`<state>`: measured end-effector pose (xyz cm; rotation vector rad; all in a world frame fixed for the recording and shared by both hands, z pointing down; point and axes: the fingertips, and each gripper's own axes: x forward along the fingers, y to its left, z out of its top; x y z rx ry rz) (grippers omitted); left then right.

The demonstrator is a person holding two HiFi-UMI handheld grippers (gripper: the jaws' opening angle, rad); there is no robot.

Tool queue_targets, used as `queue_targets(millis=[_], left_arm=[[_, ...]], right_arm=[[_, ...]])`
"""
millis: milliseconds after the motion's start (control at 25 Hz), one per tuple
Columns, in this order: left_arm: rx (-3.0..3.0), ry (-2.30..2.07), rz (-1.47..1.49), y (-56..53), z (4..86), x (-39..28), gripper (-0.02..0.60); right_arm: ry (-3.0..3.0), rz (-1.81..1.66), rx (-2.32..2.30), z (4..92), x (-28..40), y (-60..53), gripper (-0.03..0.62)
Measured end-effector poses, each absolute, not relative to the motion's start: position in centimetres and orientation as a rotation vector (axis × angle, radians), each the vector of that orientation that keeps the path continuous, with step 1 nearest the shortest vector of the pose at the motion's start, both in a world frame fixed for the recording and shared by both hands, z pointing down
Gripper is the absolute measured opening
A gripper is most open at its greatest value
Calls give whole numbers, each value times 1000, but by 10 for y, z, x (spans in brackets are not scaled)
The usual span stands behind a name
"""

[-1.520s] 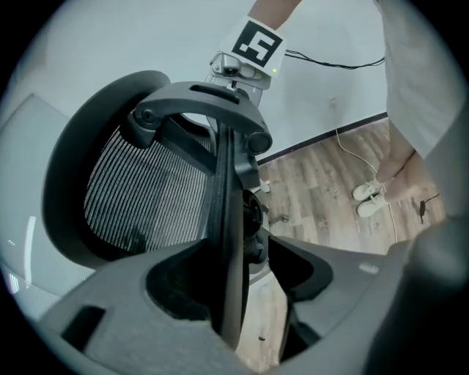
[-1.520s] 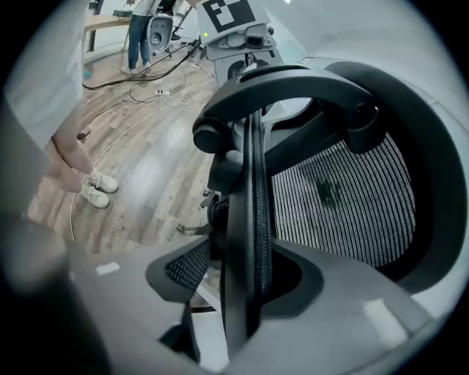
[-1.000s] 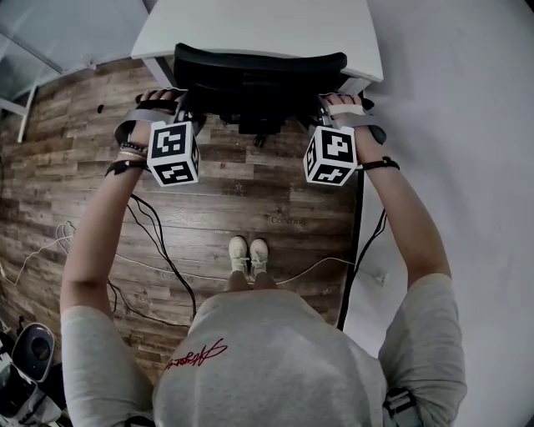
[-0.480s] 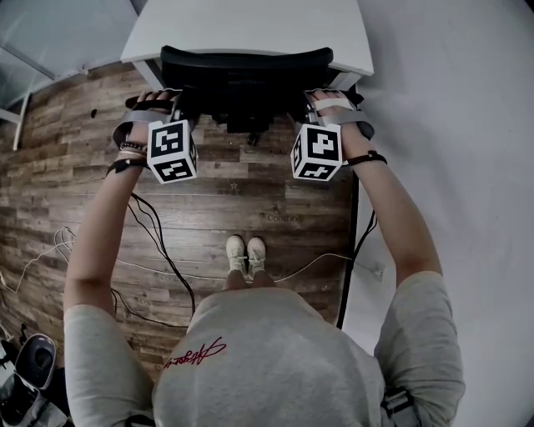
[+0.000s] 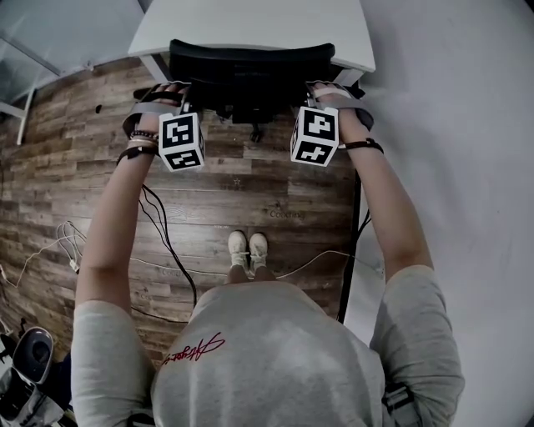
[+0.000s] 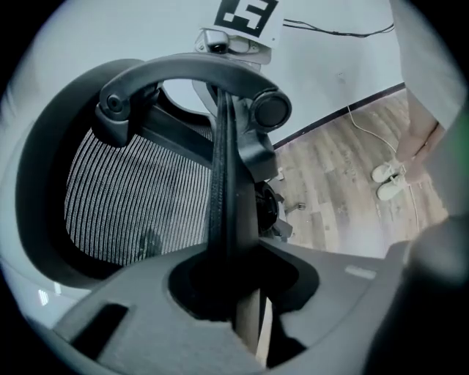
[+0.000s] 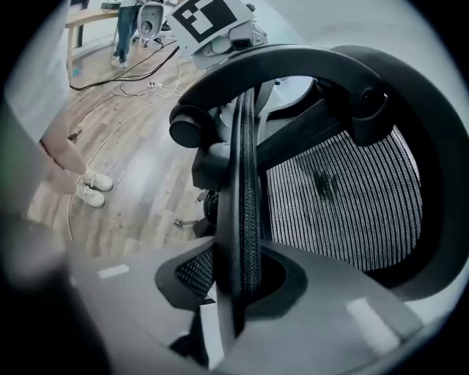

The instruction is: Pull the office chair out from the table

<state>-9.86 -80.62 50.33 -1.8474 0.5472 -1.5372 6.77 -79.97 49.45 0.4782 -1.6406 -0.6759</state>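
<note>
The black mesh office chair (image 5: 250, 71) stands tucked against the white table (image 5: 250, 25), its backrest toward me. My left gripper (image 5: 179, 96) is at the backrest's left edge and my right gripper (image 5: 313, 92) at its right edge. In the left gripper view the backrest's rim (image 6: 223, 183) runs straight down between the jaws of the left gripper (image 6: 238, 293), which are closing on it. In the right gripper view the rim (image 7: 245, 168) likewise sits between the closing jaws of the right gripper (image 7: 238, 286).
Wood-plank floor with loose cables (image 5: 163, 242) at my left and a black cable (image 5: 355, 225) along the white wall (image 5: 450, 125) at the right. My shoes (image 5: 249, 250) stand just behind the chair. A dark device (image 5: 29, 359) sits at the bottom left.
Both grippers have edged in onto the backrest's side edges, the left one most. The chair remains tucked at the table.
</note>
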Motion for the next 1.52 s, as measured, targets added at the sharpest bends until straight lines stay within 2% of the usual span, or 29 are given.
queue_targets(millis=[800,1040,1520], left_arm=[[-1848,533,-1547,-800,506,-102,67],[-1838,544,-1533,-756,506,-111,69],[-1826,558,-1533,-738,506,-108,67]], right_arm=[[-1648,-663,481,494,65,-791,84],[-1638,-665,495,494,55,-747,84],[-1637,-655,481,493,60,-731,86]])
